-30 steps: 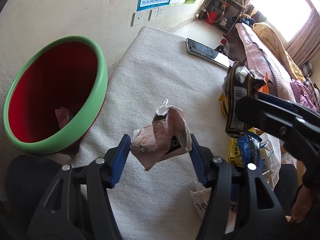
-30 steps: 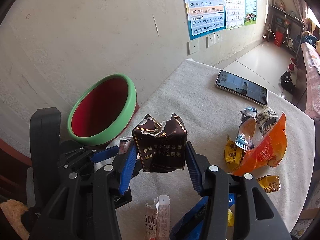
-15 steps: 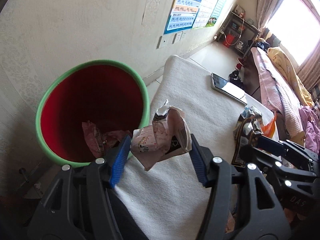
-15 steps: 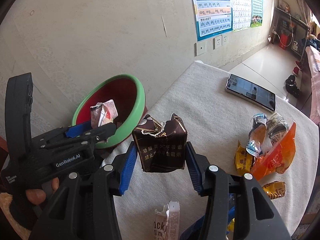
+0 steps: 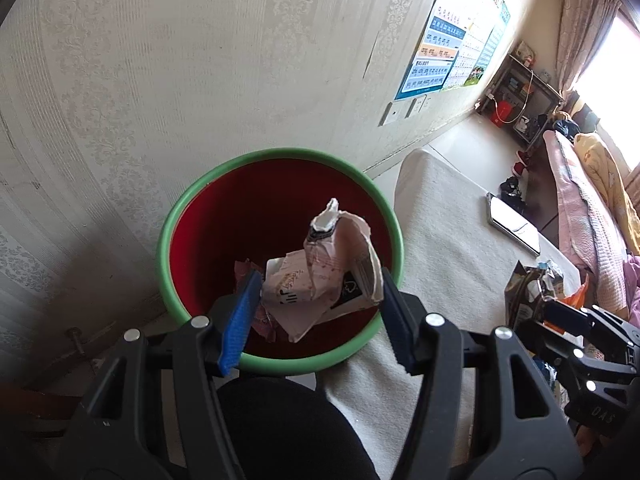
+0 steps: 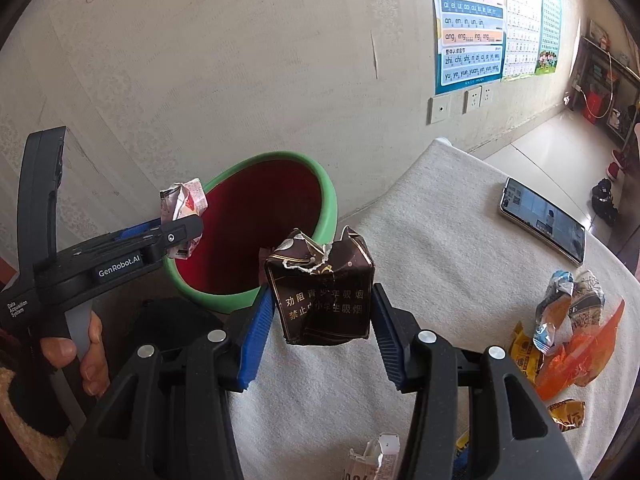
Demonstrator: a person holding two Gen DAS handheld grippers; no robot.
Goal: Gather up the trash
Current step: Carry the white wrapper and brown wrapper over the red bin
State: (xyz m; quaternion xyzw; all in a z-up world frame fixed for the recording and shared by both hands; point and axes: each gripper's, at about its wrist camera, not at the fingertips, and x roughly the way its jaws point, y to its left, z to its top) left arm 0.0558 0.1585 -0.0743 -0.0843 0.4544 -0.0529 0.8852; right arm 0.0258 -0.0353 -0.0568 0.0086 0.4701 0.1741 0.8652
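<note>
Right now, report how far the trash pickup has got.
Done: some wrappers already lie in the bin. In hand: the left gripper holds a pink pack over the bin; the right gripper holds a brown pack above the table. Left: a wrapper pile on the table.

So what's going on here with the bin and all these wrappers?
A person is clearing trash off a cloth-covered table with handheld tongs. The left tongs hold a crumpled pink-and-white pack right over the red bin with the green rim, not yet released. The right tongs grip a torn brown cigarette pack above the table. More wrappers and a phone lie on the table.
</note>
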